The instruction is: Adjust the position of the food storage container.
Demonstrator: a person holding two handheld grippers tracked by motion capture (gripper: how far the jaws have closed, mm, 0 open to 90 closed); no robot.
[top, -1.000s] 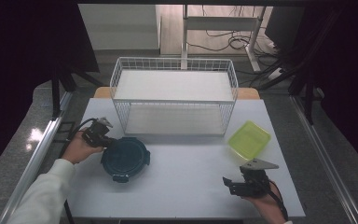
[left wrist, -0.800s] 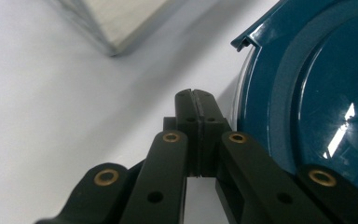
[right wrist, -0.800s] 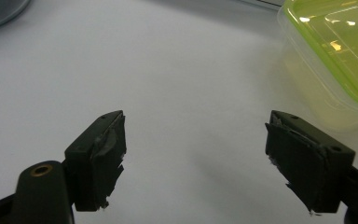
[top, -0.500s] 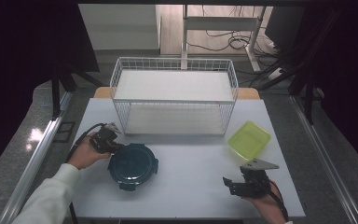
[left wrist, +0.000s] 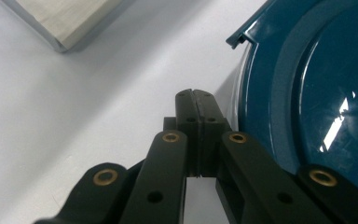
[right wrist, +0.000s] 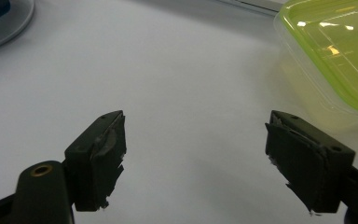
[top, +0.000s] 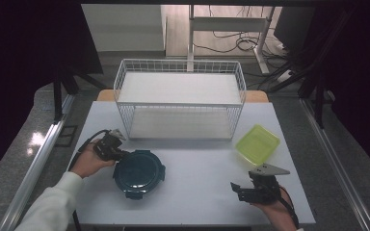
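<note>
— Pushing with pressed-together jaws is the risky part: the left gripper [top: 110, 147] is nudging the side of the round blue container [top: 139, 173], and the contact is sitting off to one side of it. I judge the container is likely to be spinning or sliding off line rather than travelling straight, or the jaw tips could be riding up over the lid's rim and slipping off.

— Is it pinching anything?

— No. In the left gripper view the two jaws are meeting flat against each other with nothing between them, and their right edge is lying against the container's rim [left wrist: 256, 93].

— Where is the container sitting?

— On the white table [top: 197, 192], front left, well short of the wire basket [top: 180, 103].

— And the other tongs?

— The right gripper [top: 243, 191] is hovering at the front right with its jaws spread wide, holding nothing and touching nothing; the green container [right wrist: 335, 51] is lying just ahead of it. If that hand is drifting forward carelessly, the outer jaw could be bumping it.
</note>
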